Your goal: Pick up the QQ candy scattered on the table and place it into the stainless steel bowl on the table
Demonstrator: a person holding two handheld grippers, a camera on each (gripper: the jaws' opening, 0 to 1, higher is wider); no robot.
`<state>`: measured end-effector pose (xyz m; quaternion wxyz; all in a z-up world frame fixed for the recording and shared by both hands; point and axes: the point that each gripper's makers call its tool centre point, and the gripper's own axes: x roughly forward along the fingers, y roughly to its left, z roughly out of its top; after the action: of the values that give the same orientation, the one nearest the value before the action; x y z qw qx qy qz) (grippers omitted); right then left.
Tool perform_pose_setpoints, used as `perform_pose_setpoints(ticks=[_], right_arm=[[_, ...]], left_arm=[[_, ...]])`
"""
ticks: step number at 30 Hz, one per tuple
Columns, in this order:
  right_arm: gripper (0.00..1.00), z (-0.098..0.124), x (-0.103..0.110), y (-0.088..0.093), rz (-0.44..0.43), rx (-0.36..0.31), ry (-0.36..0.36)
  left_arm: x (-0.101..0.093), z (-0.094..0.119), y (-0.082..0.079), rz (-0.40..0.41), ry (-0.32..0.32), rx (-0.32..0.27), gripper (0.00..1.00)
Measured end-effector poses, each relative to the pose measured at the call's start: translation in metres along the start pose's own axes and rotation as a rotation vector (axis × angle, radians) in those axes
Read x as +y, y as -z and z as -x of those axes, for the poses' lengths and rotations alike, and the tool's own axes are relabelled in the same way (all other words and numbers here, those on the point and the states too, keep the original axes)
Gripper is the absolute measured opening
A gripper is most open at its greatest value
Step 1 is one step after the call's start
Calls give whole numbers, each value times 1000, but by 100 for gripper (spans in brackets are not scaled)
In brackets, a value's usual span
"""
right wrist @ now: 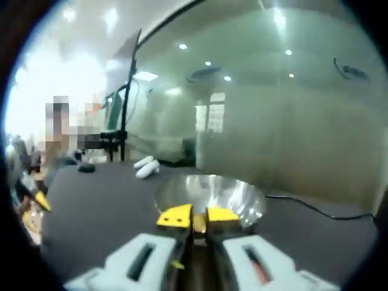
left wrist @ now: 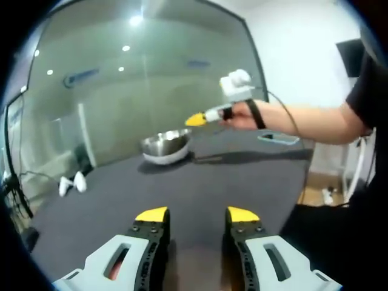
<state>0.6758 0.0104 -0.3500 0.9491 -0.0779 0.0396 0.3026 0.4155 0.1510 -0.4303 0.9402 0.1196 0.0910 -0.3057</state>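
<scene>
The stainless steel bowl stands on the dark grey table, far from my left gripper, whose jaws stand open with nothing between them. A person's hand holds my right gripper just right of the bowl, above its rim. In the right gripper view the bowl lies directly beyond my right gripper. Its jaws are nearly closed on a small yellow QQ candy. The bowl's inside looks bare where it shows.
Two white objects lie at the table's far left edge, also seen as white objects behind the bowl. A pale blue tray sits at the far right. A black cable runs across the table right of the bowl. Glass walls stand behind.
</scene>
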Motion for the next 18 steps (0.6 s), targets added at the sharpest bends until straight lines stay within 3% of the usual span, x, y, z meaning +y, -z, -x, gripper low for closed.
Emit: perform_pose_setpoints(ticks=[4,9,13,15,16,17,18], right_arm=[[9,-20,-16,-14,-14,5,24],[9,-13,-4,-25,-16,-6,6],[9,-21,-9,-25,38,3,16],[18,-24,-7,-16,10,37,-15],[30,-26,-3,-10,-28,65,-47],[35,-28,-3,-4,-48,88,-62],[32,-27,-8,-5,-52,71,-40]], left_arm=[[0,1,-1,0,1,-3,38],[4,5,-2,3,-5,0,38],[7,5,-2,4,-15,-1,38],[6,5,-2,3,-14,-1,38],[5,5,-2,4,-12,-2,38],[5,5,-2,3,-11,-2,38],[5,5,-2,1,-10,-1,38]])
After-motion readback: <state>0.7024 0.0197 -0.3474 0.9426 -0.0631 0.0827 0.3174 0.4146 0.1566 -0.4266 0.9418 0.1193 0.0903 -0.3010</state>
